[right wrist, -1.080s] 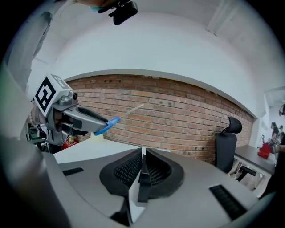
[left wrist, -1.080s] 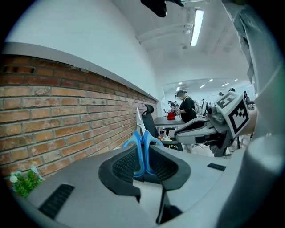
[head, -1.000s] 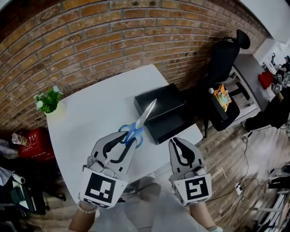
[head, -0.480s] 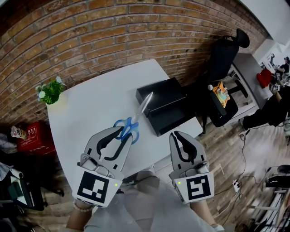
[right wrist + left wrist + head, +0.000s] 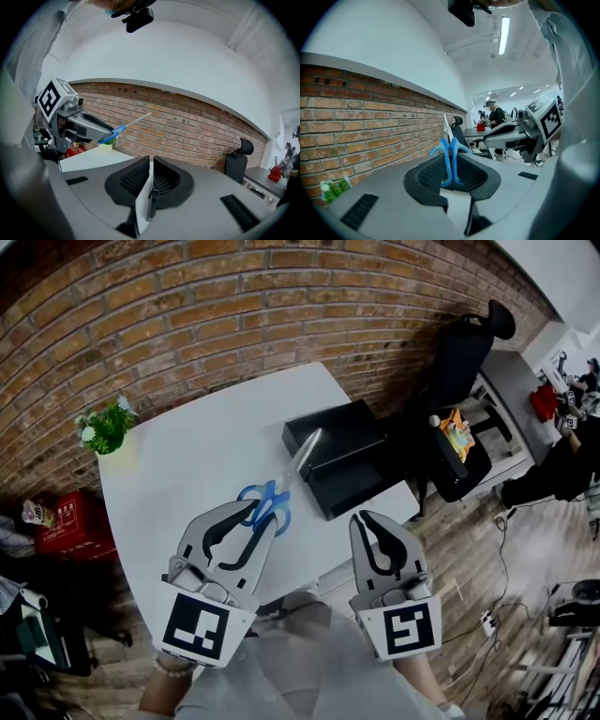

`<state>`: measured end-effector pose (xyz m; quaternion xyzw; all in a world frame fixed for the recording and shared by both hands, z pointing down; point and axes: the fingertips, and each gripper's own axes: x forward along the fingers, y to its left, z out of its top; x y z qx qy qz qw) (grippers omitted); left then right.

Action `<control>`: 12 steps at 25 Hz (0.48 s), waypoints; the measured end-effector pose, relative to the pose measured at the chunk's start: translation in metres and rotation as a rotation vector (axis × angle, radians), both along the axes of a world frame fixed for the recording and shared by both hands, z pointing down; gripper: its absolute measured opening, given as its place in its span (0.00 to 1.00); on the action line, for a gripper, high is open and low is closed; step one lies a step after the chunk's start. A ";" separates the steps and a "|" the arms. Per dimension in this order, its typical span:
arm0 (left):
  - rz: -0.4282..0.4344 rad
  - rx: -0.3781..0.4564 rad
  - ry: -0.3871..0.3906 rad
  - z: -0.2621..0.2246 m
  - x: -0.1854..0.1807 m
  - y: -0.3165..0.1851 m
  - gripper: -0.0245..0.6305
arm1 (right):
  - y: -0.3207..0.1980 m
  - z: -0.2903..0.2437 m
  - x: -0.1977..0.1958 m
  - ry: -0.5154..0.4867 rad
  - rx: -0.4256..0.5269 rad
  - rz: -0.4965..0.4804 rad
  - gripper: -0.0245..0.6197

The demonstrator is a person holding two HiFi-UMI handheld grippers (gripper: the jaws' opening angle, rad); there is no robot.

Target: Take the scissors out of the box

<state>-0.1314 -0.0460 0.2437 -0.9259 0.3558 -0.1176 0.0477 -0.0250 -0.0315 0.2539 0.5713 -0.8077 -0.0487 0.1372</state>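
Note:
Scissors (image 5: pixel 272 497) with blue handles and pale blades hang in the air above the white table (image 5: pixel 197 465), blades pointing up-right toward the black box (image 5: pixel 349 465). My left gripper (image 5: pixel 262 516) is shut on the blue handles. In the left gripper view the scissors' handles (image 5: pixel 450 159) sit pinched between the dark pads, blades standing upward. My right gripper (image 5: pixel 366 521) hovers near the table's front edge, shut with nothing in it. In the right gripper view its pads (image 5: pixel 140 178) meet, and the left gripper (image 5: pixel 70 123) with the scissors (image 5: pixel 123 126) shows at the left.
A small potted plant (image 5: pixel 105 427) stands at the table's far left corner. A black office chair (image 5: pixel 467 362) with an orange item (image 5: pixel 457 437) on its seat stands right of the box. A red box (image 5: pixel 70 521) is on the floor at left. A brick wall runs behind.
My left gripper has drawn the scissors a little left and back from the box, then held nearly still. The right gripper has barely moved.

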 end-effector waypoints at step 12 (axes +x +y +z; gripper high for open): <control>0.002 -0.003 0.001 -0.001 0.000 0.001 0.19 | 0.001 -0.001 -0.003 0.019 0.003 -0.006 0.13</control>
